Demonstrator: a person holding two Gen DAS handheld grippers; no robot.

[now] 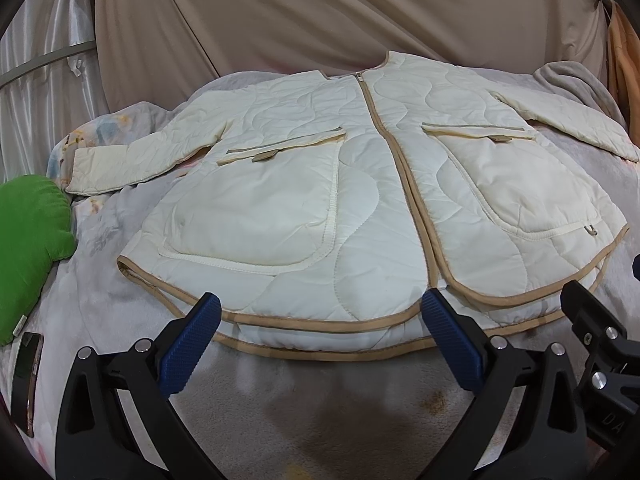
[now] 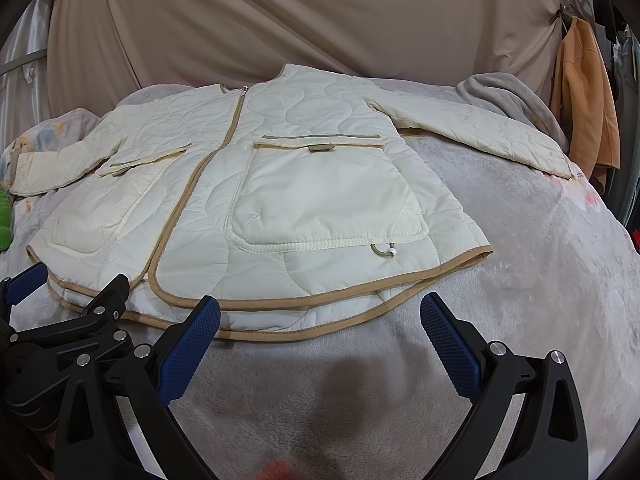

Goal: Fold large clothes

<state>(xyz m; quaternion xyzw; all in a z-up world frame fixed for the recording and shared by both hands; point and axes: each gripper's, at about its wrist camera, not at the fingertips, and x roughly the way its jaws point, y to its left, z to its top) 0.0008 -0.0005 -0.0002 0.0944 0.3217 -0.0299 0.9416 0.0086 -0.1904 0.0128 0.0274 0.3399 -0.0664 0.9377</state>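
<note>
A cream quilted jacket (image 1: 360,184) with tan trim lies flat, front up and zipped, on a grey blanket (image 1: 320,400), sleeves spread to both sides. It also shows in the right wrist view (image 2: 280,200). My left gripper (image 1: 320,320) is open and empty, its blue pads just over the hem's near edge. My right gripper (image 2: 320,324) is open and empty, near the hem's right part; its left pad (image 2: 192,340) overlaps the hem. The right gripper's body (image 1: 600,344) shows at the left view's right edge, the left gripper's body (image 2: 72,320) at the right view's left edge.
A green cushion (image 1: 28,248) and a phone (image 1: 26,376) lie at the left of the bed. A beige sheet (image 1: 320,12) hangs behind. An orange garment (image 2: 584,92) hangs at the right. A bunched grey blanket (image 2: 504,92) lies by the right sleeve.
</note>
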